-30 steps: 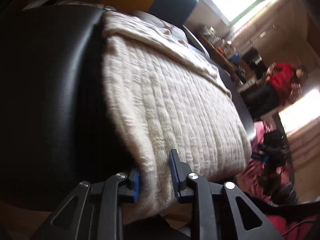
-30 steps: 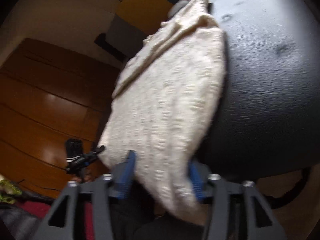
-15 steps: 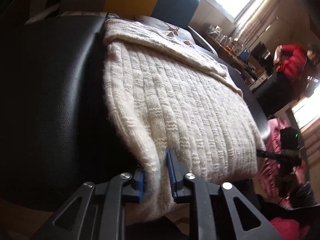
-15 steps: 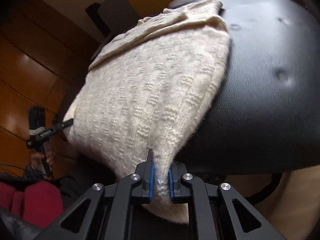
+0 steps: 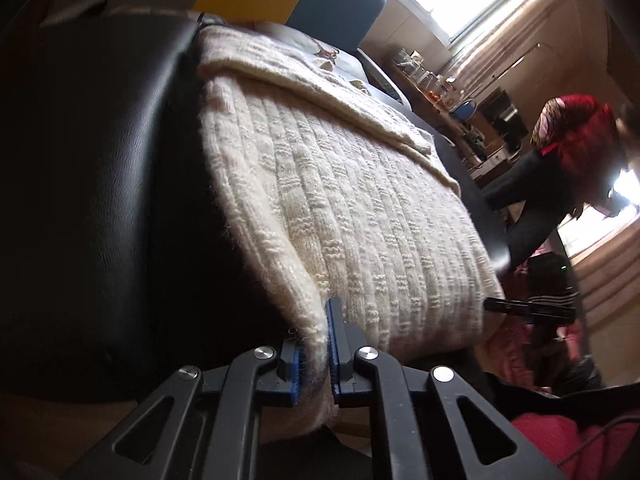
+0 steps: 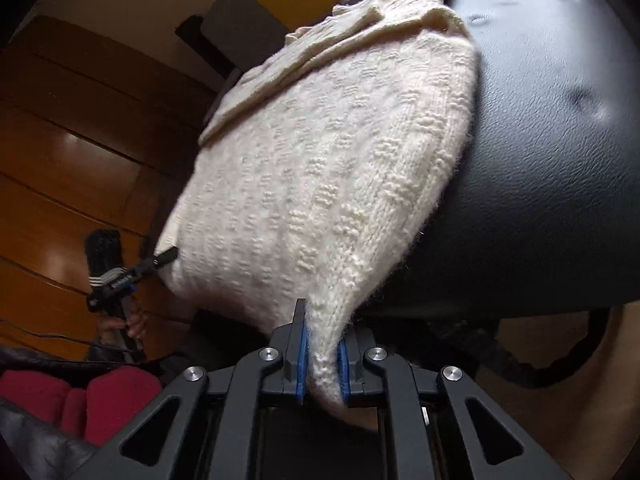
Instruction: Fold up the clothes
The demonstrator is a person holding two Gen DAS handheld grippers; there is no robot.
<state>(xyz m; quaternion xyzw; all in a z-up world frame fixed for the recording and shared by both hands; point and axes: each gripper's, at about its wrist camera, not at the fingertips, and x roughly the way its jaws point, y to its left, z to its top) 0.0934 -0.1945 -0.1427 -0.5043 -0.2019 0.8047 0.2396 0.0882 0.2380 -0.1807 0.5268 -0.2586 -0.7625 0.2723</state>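
A cream knitted sweater (image 5: pixel 340 200) lies folded on a black leather seat (image 5: pixel 100 200), its near edge hanging over the front. My left gripper (image 5: pixel 314 364) has its jaws closing on the sweater's near left corner, with the blue pads pressing the knit between them. In the right wrist view the same sweater (image 6: pixel 320 180) drapes off the black seat (image 6: pixel 540 160). My right gripper (image 6: pixel 322 364) is shut on the near right corner, which is pulled to a point between the pads. The left gripper's tip (image 6: pixel 166 256) shows at the sweater's far corner.
A person in a red top (image 5: pixel 572 140) bends over at the right, near a cluttered desk (image 5: pixel 432 84) under a bright window. Yellow and teal chair backs (image 5: pixel 332 4) stand behind the seat. Wooden floor (image 6: pixel 60 160) and red cloth (image 6: pixel 100 396) lie to the left.
The right jaws went from wide around the sweater corner to shut on it. The left jaws narrowed onto the other corner. The person in red moved closer.
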